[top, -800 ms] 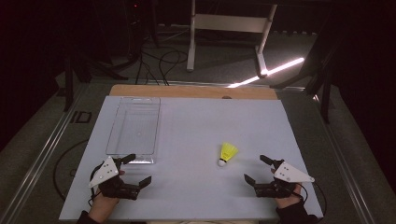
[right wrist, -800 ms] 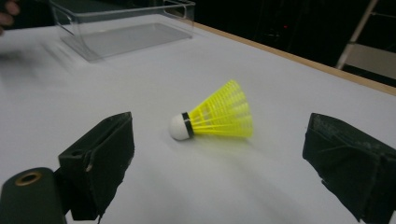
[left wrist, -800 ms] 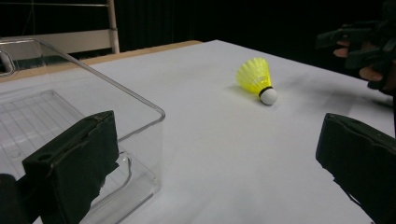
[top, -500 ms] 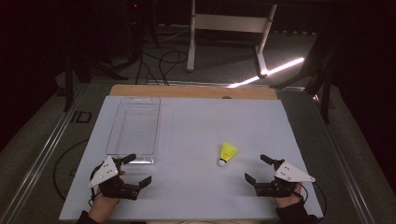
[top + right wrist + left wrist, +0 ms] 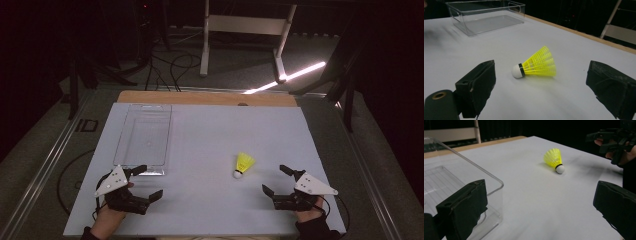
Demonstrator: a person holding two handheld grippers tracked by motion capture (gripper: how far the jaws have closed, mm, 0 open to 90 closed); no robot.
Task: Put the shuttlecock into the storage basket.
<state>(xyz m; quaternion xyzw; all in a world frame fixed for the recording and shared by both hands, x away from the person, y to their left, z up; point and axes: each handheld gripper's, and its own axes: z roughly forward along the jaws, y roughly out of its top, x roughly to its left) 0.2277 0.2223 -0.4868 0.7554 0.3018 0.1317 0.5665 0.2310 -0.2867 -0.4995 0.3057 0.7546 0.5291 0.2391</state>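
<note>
Yellow plastic feathers and a white cork tip make the shuttlecock (image 5: 243, 164), which lies on its side on the white table (image 5: 210, 135), a little ahead of the right gripper (image 5: 279, 180) and outside its two wide-spread, empty fingers (image 5: 477, 86). The left gripper (image 5: 145, 181) is also released and grasps nothing. One of its fingers (image 5: 465, 206) stands just beside the near corner of the clear plastic box (image 5: 145, 135), and the shuttlecock is well apart from it.

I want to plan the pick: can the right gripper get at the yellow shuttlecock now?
Probably yes: the right gripper is open, and the shuttlecock lies just ahead with nothing between.
</note>
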